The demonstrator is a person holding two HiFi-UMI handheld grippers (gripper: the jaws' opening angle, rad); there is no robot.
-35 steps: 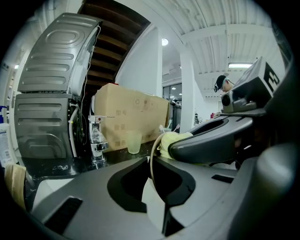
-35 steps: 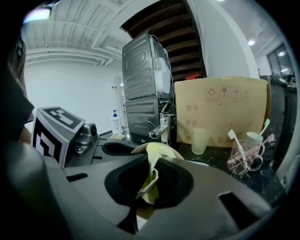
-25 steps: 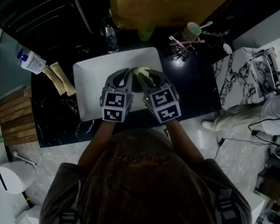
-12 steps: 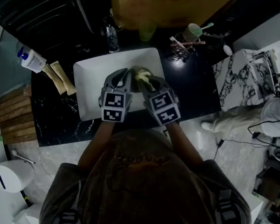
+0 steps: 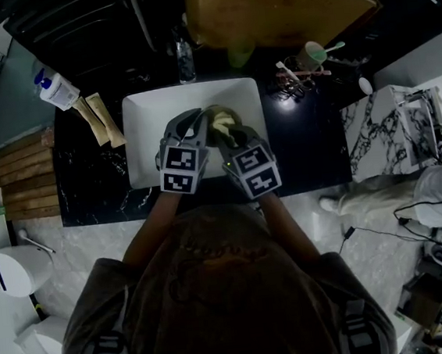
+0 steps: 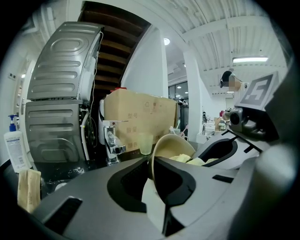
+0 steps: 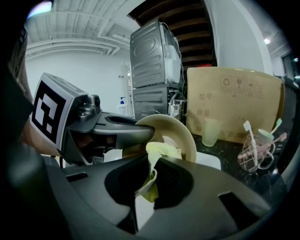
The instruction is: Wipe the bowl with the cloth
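Observation:
A beige bowl (image 6: 171,144) is held tilted on its side over the white sink (image 5: 144,117). My left gripper (image 6: 157,185) is shut on the bowl's rim. A pale yellow-green cloth (image 7: 157,154) is pinched in my right gripper (image 7: 149,180), which is shut on it and presses it into the bowl (image 7: 176,132). In the head view both grippers (image 5: 200,131) (image 5: 231,136) meet above the sink with the cloth (image 5: 223,122) between them; the bowl there is mostly hidden.
A chrome tap (image 6: 111,140) and a green cup (image 7: 211,131) stand behind the sink before a cardboard box (image 7: 234,103). A toothbrush holder (image 7: 255,150) is at the right. A soap bottle (image 5: 59,91) and wrapped packets (image 5: 97,122) lie left on the black counter (image 5: 312,147).
The right gripper has shifted slightly left and toward the sink's middle with the cloth, rubbing inside the bowl. The left gripper has kept its hold almost still.

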